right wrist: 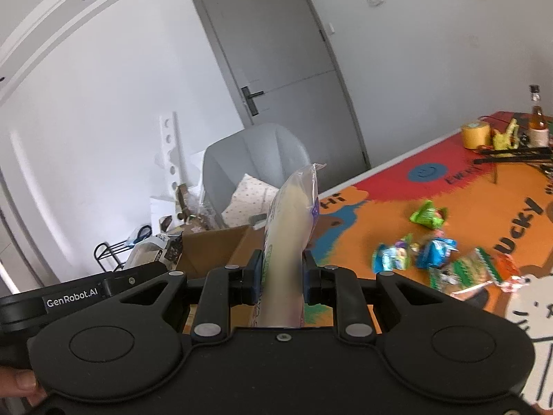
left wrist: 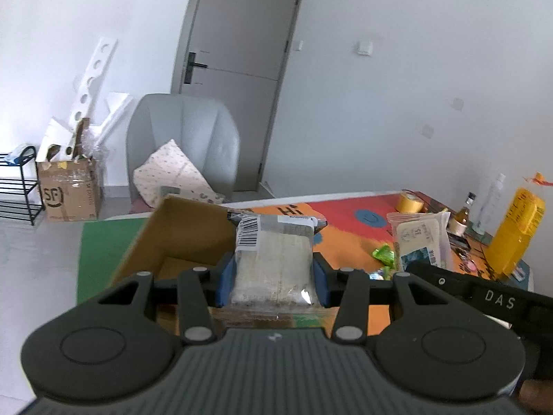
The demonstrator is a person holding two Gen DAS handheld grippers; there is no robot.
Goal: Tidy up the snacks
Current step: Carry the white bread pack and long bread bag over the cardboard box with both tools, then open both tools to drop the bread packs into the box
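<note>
Left wrist view: left gripper (left wrist: 273,278), jaws clamped on a clear-wrapped snack pack (left wrist: 273,263), lifts it above the cardboard box (left wrist: 179,231) at frame centre, seemingly for dropping in, while the right gripper (right wrist: 280,276) pinches a pale snack pouch (right wrist: 290,228) upright.

- A grey door (left wrist: 238,34) stands shut in the white wall, dark lever handle (left wrist: 193,66) on its left side.
- In front of it, a grey armchair (left wrist: 183,138) with a spotted cushion (left wrist: 172,173) propped on the seat.
- Left of the chair, an SF-marked carton (left wrist: 69,190) on the floor, stuffed with white foam pieces (left wrist: 93,69) leaning on the wall.
- Far left, a black wire rack (left wrist: 17,186).
- On the colourful table mat (right wrist: 380,200), a roll of yellow tape (right wrist: 476,134) near the far edge.
- Beside it, a small amber bottle (right wrist: 536,110), upright.
- A white wall switch (left wrist: 363,47) right of the door.
</note>
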